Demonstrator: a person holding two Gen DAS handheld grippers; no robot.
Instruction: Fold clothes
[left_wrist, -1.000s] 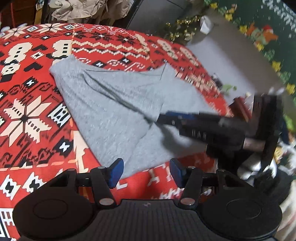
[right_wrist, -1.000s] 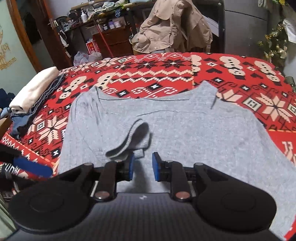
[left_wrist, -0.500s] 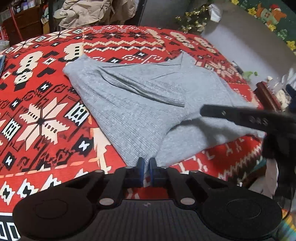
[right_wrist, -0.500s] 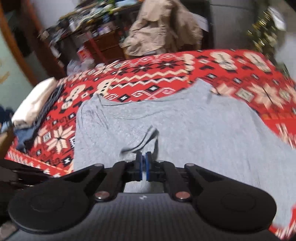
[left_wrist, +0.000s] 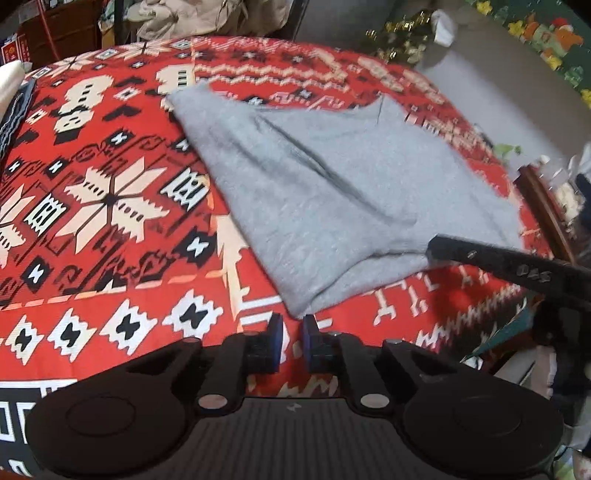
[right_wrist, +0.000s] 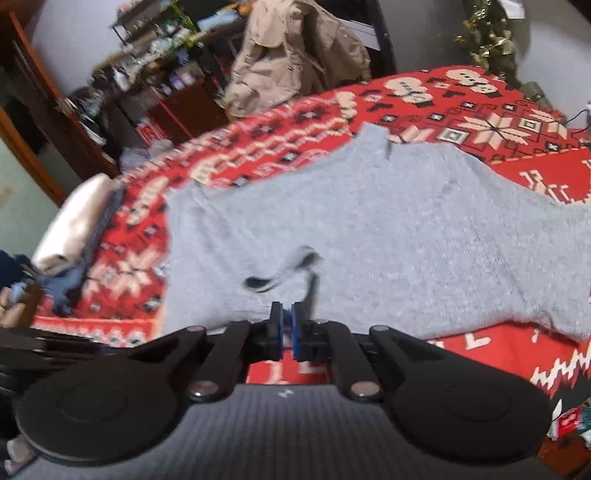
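Observation:
A grey knit sweater (left_wrist: 332, 177) lies spread on a red patterned blanket (left_wrist: 110, 184), one sleeve folded across its body. My left gripper (left_wrist: 293, 325) is at the sweater's near corner. Its jaws are opening and red blanket shows through the gap. The corner tip sits right at the fingertips without being pressed. My right gripper (right_wrist: 287, 314) is at the sweater's (right_wrist: 388, 221) near hem. Its pads are almost together on the fabric edge, and its jaws are opening. In the left wrist view the grey folds draw toward the tip of the right gripper's black finger (left_wrist: 480, 258).
A stack of folded clothes (right_wrist: 74, 221) sits at the blanket's left edge. A beige jacket (right_wrist: 295, 48) hangs behind the bed, beside cluttered shelves (right_wrist: 147, 55). A wooden bed edge (left_wrist: 546, 206) and tinsel decoration (left_wrist: 402, 37) are on the right.
Both grippers went from open to shut at the sweater's near edge, then the left parted a little. The right gripper slid sideways along the hem and rolled, so its view is tilted.

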